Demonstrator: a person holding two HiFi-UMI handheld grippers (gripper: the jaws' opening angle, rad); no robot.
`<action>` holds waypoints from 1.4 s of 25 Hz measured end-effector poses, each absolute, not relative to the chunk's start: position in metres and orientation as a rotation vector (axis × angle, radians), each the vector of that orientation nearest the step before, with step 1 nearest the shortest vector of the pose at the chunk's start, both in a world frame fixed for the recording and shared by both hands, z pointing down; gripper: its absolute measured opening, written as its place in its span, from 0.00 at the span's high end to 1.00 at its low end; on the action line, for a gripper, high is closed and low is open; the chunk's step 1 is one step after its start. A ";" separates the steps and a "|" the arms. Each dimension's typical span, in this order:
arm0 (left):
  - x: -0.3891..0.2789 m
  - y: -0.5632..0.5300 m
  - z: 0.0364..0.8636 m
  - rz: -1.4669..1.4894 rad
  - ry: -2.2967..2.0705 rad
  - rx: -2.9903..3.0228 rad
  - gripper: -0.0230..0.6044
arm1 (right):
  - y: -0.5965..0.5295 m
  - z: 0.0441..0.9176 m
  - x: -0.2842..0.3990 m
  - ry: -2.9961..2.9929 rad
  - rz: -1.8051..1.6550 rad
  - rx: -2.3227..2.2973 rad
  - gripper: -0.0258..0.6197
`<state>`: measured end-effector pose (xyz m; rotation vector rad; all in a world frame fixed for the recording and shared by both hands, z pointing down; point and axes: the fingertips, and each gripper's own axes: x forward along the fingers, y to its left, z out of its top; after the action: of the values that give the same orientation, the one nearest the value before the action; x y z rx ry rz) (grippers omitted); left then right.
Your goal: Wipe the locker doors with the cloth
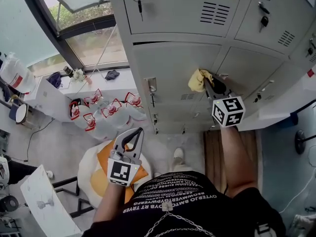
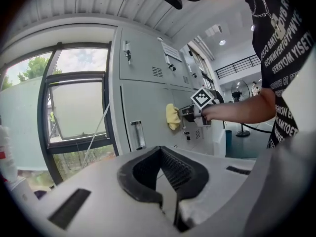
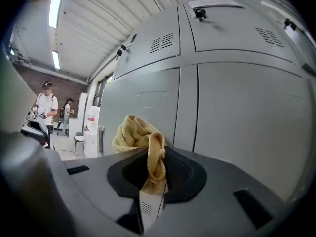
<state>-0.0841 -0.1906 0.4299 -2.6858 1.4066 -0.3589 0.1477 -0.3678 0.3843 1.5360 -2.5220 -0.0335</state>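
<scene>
A yellow cloth [image 1: 198, 79] is pressed against a grey locker door [image 1: 173, 68] in the second row. My right gripper [image 1: 211, 86] is shut on it, at arm's length in front of me. In the right gripper view the cloth [image 3: 139, 138] bunches out between the jaws, close to the door [image 3: 237, 112]. My left gripper [image 1: 136, 133] hangs low by my left hip, away from the lockers, shut with nothing in it. The left gripper view shows its closed jaws [image 2: 168, 201], the cloth [image 2: 172, 116] and the right gripper [image 2: 191, 111] at the door.
Keys [image 1: 139, 4] hang in the upper locker locks. Several red-capped water bottles [image 1: 101, 113] stand on the floor left of the lockers, below a window [image 1: 84, 28]. An orange and white bag [image 1: 96, 174] and a white table [image 1: 44, 201] lie at my left. People [image 3: 47, 107] stand far off.
</scene>
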 end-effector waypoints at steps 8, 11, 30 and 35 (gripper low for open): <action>-0.081 -0.191 0.429 -0.359 1.397 -2.694 0.96 | -0.364 0.388 0.161 -2.491 -0.030 1.557 0.87; -0.086 -0.189 0.430 -0.362 1.415 -2.694 0.96 | -0.355 0.386 0.154 -2.536 -0.025 1.541 0.87; -0.130 -0.170 0.436 -0.382 1.548 -2.641 0.96 | -0.337 0.439 -0.003 -2.670 -0.049 1.089 0.87; -0.132 -0.169 0.441 -0.390 1.558 -2.645 0.96 | -0.351 0.450 -0.006 -2.623 -0.043 1.117 0.87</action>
<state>-0.1324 -0.1688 0.4412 -2.6448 1.5581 -0.3897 -0.0065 -0.3510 0.4497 1.1168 -2.6226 -0.0425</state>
